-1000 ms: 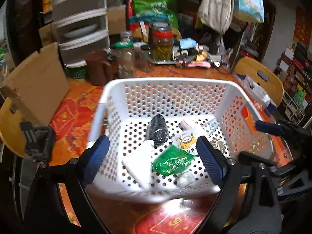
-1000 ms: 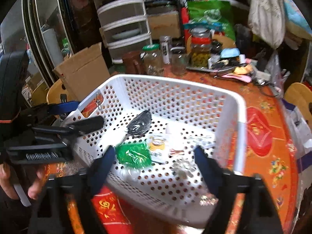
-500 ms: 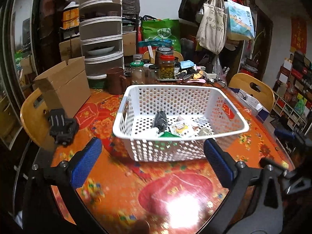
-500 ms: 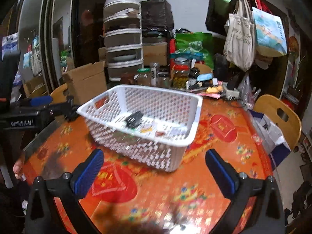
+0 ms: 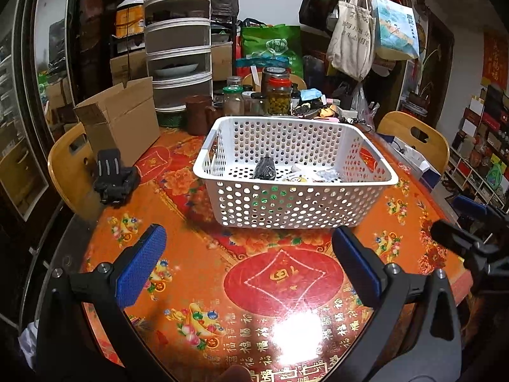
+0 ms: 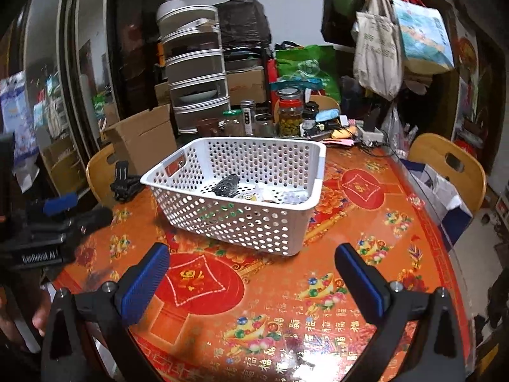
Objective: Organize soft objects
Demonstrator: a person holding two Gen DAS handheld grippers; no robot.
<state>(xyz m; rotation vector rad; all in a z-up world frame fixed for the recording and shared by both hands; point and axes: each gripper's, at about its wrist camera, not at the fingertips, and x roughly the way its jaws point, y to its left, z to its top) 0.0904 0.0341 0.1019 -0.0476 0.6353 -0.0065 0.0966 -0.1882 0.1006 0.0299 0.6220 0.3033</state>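
Note:
A white perforated basket (image 5: 296, 205) (image 6: 235, 219) stands mid-table on the orange patterned cloth. Inside lie a black soft bundle (image 5: 265, 168) (image 6: 226, 185), a yellow-printed packet (image 5: 297, 179), a clear crinkled packet (image 5: 327, 175) (image 6: 294, 195) and something green showing through the front wall's holes. My left gripper (image 5: 248, 264) is open and empty, hovering over the cloth well short of the basket. My right gripper (image 6: 253, 278) is likewise open and empty, near the table's front. The left gripper (image 6: 60, 205) also shows at the left edge of the right wrist view.
A black clamp-like gadget (image 5: 113, 178) lies left of the basket by a wooden chair (image 5: 68, 172). A cardboard box (image 5: 122, 127), a brown mug, jars (image 5: 278, 98) and clutter line the table's back. Another chair (image 5: 413, 137) stands at right.
Both grippers have pulled back from over the basket toward the table's front and opened wider. The basket now appears farther away, with its contents left inside.

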